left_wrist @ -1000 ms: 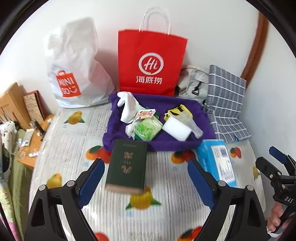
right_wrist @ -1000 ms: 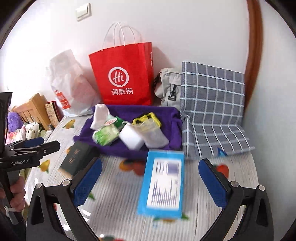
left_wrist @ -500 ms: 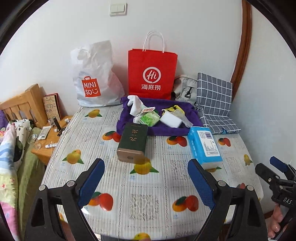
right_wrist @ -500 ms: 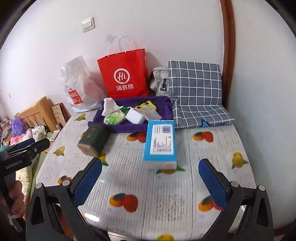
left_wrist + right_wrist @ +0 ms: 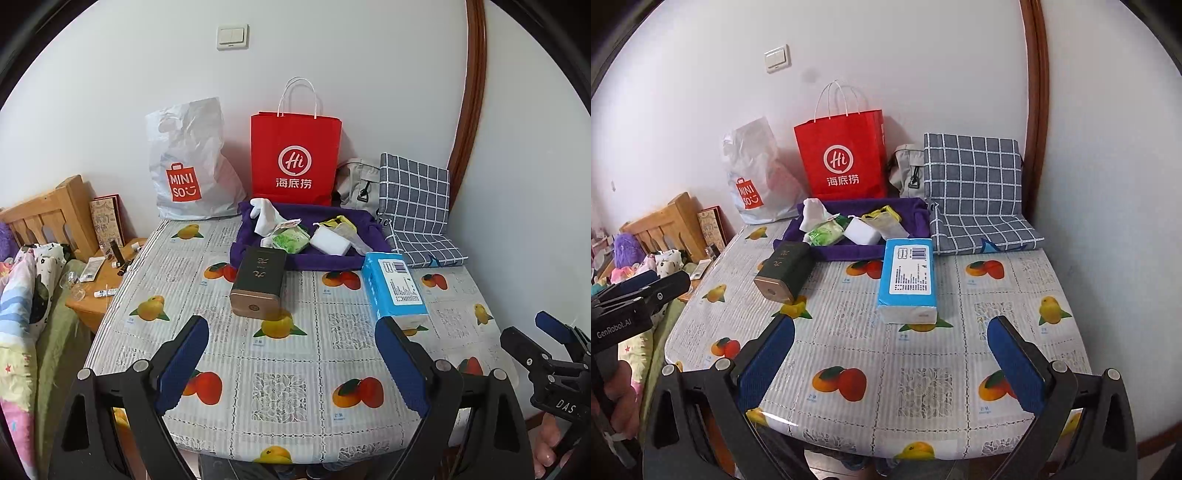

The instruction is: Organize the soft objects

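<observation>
A purple cloth tray [image 5: 255,254] [image 5: 916,210] at the table's far side holds a white sock [image 5: 264,218] [image 5: 812,210], a green wipes pack [image 5: 290,240] [image 5: 823,234], a white sponge [image 5: 330,242] [image 5: 862,230] and a yellow-edged pouch [image 5: 343,227] [image 5: 886,221]. A blue tissue pack [image 5: 393,288] [image 5: 910,277] and a dark green box [image 5: 258,280] [image 5: 785,271] lie in front of the tray. My left gripper [image 5: 291,365] and right gripper [image 5: 892,365] are open and empty, above the table's near edge.
A red paper bag [image 5: 295,158] [image 5: 842,158], a white MINISO bag [image 5: 188,166] [image 5: 753,177], a grey bag [image 5: 356,181] and a checked cushion [image 5: 415,195] [image 5: 975,184] stand along the wall. A bedside stand with small items [image 5: 103,269] is left of the table [image 5: 280,387] [image 5: 923,380].
Both grippers have pulled back and up from the tray to the table's near edge, still open and empty. The objects have not moved.
</observation>
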`<action>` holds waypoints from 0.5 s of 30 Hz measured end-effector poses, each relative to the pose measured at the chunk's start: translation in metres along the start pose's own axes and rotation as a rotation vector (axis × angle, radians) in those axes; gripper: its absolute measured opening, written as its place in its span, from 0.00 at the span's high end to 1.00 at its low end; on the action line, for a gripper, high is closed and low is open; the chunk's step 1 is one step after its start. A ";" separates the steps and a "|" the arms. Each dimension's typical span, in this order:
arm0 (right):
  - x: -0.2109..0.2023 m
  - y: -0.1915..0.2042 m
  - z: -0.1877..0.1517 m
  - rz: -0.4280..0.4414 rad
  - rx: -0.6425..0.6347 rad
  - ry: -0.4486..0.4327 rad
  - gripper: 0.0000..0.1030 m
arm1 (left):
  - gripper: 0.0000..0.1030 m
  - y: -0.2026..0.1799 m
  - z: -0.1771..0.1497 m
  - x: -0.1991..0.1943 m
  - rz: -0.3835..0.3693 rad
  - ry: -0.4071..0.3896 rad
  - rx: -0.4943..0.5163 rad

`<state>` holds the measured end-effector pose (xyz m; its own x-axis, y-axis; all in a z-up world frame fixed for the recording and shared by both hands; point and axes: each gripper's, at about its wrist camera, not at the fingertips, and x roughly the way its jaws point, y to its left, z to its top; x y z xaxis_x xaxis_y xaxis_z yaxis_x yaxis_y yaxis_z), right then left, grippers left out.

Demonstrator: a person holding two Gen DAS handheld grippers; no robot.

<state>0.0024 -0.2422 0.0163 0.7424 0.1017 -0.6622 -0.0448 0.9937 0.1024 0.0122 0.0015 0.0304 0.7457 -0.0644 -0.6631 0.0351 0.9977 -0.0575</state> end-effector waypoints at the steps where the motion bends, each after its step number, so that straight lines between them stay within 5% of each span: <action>1: -0.001 0.000 0.000 -0.001 0.002 -0.001 0.00 | 0.11 -0.001 0.000 -0.001 0.001 -0.001 0.002; 15: -0.007 0.000 -0.002 0.002 0.010 -0.010 0.00 | 0.10 -0.003 -0.003 -0.007 -0.004 -0.011 0.004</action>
<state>-0.0042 -0.2424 0.0192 0.7489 0.1032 -0.6546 -0.0395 0.9930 0.1113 0.0046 -0.0007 0.0327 0.7530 -0.0680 -0.6545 0.0408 0.9976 -0.0567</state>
